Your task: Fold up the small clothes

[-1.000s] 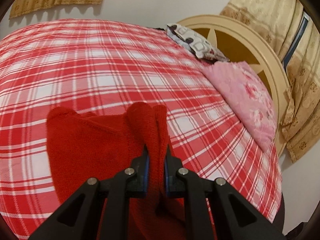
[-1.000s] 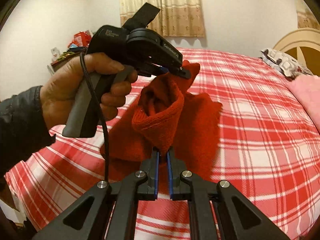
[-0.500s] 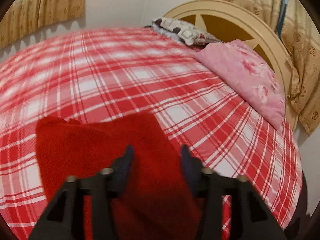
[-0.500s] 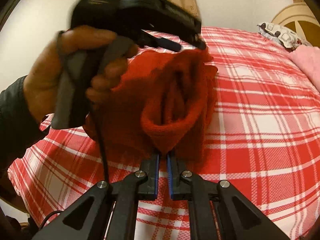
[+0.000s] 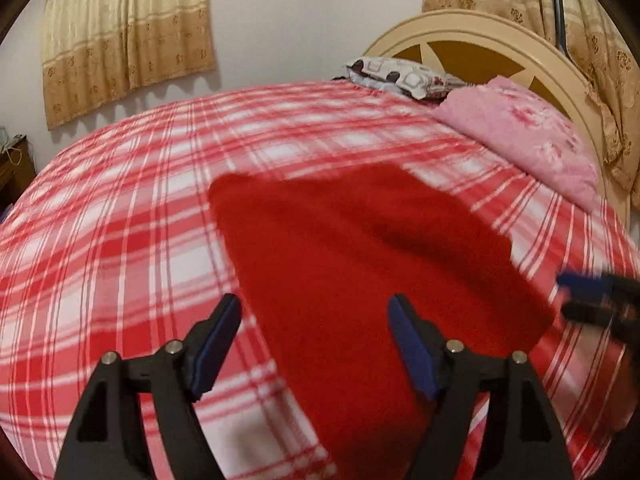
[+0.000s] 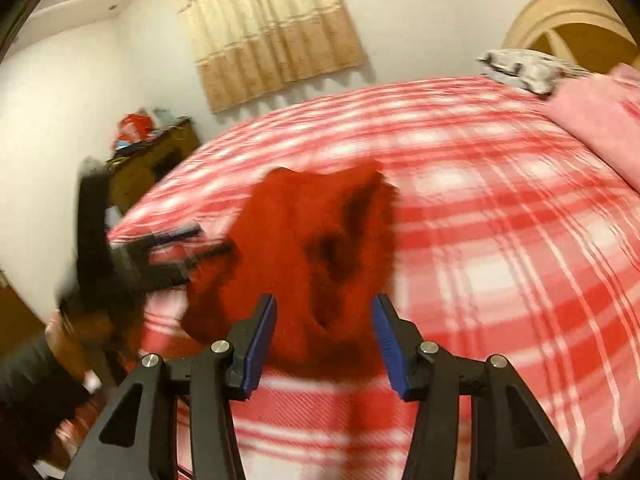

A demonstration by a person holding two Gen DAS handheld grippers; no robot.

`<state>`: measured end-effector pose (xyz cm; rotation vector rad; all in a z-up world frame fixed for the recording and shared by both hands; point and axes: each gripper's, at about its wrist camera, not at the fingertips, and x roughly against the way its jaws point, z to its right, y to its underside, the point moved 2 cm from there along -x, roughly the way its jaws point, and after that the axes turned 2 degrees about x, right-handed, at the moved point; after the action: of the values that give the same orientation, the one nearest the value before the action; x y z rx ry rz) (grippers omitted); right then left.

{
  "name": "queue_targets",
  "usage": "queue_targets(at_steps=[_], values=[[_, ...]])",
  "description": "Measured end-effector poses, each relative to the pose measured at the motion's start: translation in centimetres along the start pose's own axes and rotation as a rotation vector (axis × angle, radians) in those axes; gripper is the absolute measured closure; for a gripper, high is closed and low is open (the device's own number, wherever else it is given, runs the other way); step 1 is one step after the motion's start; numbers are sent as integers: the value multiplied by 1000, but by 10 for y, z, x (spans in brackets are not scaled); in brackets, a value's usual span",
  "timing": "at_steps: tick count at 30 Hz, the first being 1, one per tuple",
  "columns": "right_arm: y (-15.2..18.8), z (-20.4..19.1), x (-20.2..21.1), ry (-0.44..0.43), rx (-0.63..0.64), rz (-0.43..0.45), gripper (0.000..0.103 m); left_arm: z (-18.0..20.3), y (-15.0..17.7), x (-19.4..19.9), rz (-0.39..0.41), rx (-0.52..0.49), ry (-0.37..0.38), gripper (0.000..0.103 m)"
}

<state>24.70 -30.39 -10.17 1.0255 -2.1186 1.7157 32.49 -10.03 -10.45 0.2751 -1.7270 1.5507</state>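
Both claws gape wide, holding nothing. The red knit garment point(image 5: 360, 264) lies loose on the plaid bed point(image 5: 120, 240), seemingly released to settle between folds.

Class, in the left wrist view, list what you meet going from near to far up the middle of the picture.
left gripper → red knitted garment → plaid bedspread → patterned pillow → wall
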Motion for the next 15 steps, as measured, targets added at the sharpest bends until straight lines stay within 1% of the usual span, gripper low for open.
queue_targets(at_steps=[1,3,4,5,6,8,9,10,12,14,15], values=[[-9,-6,-4,-35,8,5,52,1,4,-2,-8,2,1,25],[-30,-21,-20,-152,6,3,52,3,10,-5,-9,10,2,24],[-36,-25,-32,-193,-4,-23,52,3,12,-6,-7,24,8,24],[-43,-28,-46,-209,-11,-56,52,2,13,-7,-6,38,10,24],[-45,-29,-57,-183,-7,-73,52,0,16,-5,-4,50,15,24],[-48,-17,-85,-51,-5,-141,52,-3,16,-5,-6,73,26,24],[-45,-3,-98,3,-38,-181,54,-3,17,-3,-8,84,36,24],[-41,7,-103,-5,-74,-198,54,-4,17,0,-7,89,50,24],[-40,20,-101,-21,-91,-174,62,-3,19,7,7,87,61,17],[-40,25,-97,-32,-93,-173,63,-4,19,12,31,85,61,10],[-39,27,-95,-34,-91,-169,63,-5,20,11,33,86,57,8]])
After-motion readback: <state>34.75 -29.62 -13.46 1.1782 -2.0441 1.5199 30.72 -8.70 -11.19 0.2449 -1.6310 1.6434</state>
